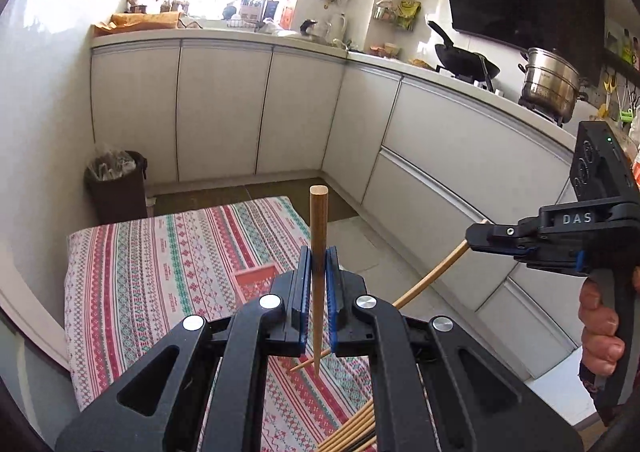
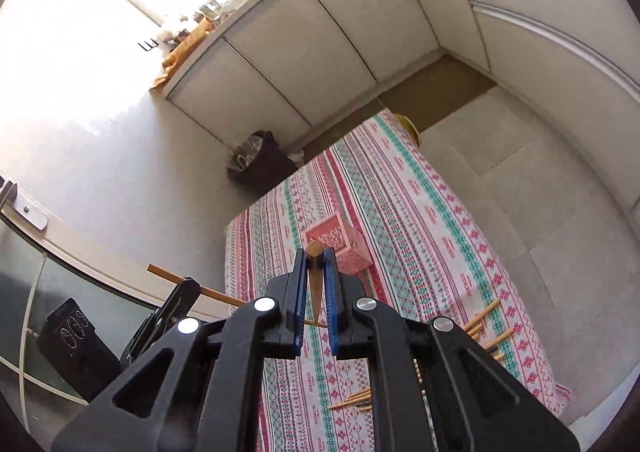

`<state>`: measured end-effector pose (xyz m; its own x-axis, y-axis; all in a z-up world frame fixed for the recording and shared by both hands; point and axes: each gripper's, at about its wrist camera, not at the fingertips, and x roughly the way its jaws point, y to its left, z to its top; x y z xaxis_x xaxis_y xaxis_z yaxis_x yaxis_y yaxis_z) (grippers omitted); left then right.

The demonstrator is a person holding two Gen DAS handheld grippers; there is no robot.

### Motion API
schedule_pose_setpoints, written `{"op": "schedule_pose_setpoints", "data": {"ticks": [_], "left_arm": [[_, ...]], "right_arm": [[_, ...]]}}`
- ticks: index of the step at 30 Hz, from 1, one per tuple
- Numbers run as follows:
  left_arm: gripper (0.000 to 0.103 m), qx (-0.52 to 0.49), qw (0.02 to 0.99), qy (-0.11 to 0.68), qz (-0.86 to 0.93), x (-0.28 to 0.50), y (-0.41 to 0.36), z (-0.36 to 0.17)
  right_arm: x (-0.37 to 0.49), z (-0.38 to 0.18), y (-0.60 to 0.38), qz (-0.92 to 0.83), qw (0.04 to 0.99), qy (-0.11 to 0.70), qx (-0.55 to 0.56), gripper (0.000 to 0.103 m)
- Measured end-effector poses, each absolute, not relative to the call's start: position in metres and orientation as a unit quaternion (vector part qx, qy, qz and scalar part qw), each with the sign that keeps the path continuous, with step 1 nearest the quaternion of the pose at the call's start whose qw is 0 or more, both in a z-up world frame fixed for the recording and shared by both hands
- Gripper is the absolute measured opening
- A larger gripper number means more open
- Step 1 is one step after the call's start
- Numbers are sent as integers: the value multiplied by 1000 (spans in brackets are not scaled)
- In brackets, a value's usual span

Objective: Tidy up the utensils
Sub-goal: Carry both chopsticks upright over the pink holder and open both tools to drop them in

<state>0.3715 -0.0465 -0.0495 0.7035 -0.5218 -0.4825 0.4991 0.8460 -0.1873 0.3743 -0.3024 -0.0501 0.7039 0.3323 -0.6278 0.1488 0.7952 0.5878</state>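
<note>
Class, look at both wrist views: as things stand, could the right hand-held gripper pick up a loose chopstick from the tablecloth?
Probably not yet: the right hand-held gripper is shut on a chopstick, so nothing more fits, though the loose chopsticks lie unobstructed.

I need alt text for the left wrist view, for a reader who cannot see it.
The left gripper is shut on an upright wooden chopstick above a table with a patterned cloth. At right, the right gripper holds a second chopstick; kitchen cabinets stand behind.
</note>
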Motion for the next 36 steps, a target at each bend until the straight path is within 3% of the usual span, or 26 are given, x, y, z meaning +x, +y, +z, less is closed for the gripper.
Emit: {"op": "schedule_pose_setpoints", "data": {"ticks": [5, 10, 20, 32, 34, 35, 36], "left_arm": [[6, -38, 941, 221, -253, 390, -42, -18], [6, -41, 955, 190, -224, 409, -40, -3], [6, -14, 960, 208, -187, 445, -49, -43], [7, -14, 953, 241, -183, 463, -53, -74], [14, -12, 950, 252, -183, 466, -56, -83], [29, -10, 951, 252, -180, 466, -56, -85], [48, -12, 953, 247, -176, 463, -55, -86]], "right_arm": [[396, -16, -312, 46, 887, 347, 302, 9], [428, -16, -316, 28, 903, 325, 279, 9], [493, -62, -285, 23, 915, 335, 225, 9], [508, -87, -257, 37, 914, 359, 186, 10], [510, -90, -256, 34, 910, 370, 184, 16], [510, -89, -256, 31, 909, 371, 187, 19], [507, -88, -258, 30, 910, 367, 192, 31]]}}
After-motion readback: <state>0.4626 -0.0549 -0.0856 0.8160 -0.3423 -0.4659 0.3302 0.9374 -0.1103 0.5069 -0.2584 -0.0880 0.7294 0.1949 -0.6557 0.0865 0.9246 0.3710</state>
